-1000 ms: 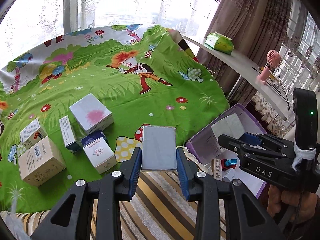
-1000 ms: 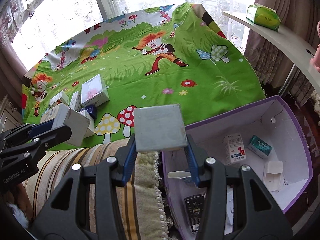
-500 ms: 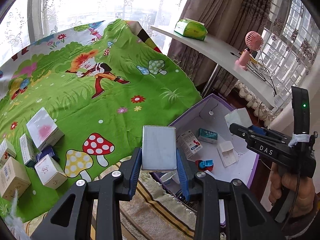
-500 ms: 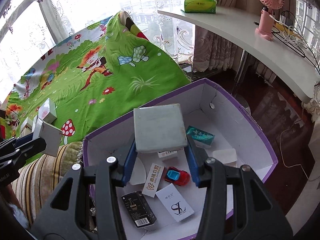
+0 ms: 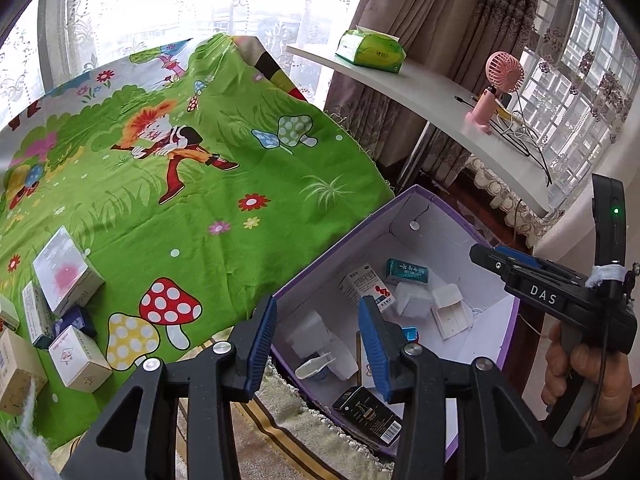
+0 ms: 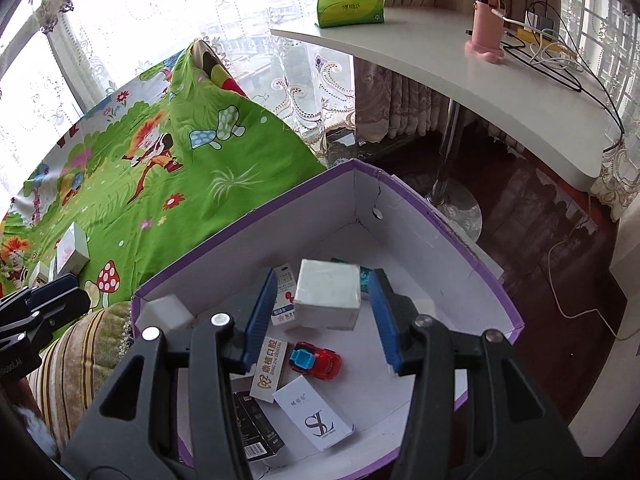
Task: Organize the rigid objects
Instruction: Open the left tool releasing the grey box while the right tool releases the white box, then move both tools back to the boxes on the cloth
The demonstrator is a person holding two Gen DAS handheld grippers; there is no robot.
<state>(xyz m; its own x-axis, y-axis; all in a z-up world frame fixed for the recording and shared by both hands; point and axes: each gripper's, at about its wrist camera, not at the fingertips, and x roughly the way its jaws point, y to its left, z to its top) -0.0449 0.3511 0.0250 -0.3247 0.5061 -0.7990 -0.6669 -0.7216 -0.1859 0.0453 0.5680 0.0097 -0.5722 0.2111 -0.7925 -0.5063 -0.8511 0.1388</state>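
Observation:
A purple-rimmed white storage box (image 5: 404, 196) (image 6: 480, 260) stands beside the green cartoon sheet. My left gripper (image 5: 316, 344) is open and empty over the box's near corner. My right gripper (image 6: 324, 312) is open over the box; a white box (image 6: 328, 296) sits between its fingers, apart from both pads, inside the storage box. Another white box (image 6: 166, 314) lies at the storage box's left corner, and shows in the left wrist view (image 5: 316, 340). Several small cartons remain on the sheet (image 5: 68, 276).
Inside the storage box lie small cartons (image 6: 312, 412), a black carton (image 5: 368, 414) and a red-and-blue toy car (image 6: 316, 360). A white curved shelf (image 6: 520, 92) holds a pink fan (image 6: 488, 12) and a green tissue pack (image 5: 370, 50). A striped cushion (image 6: 80, 356) lies below the sheet.
Both grippers opened and let go of their white boxes, which dropped into the storage box. Both grippers moved further over the box.

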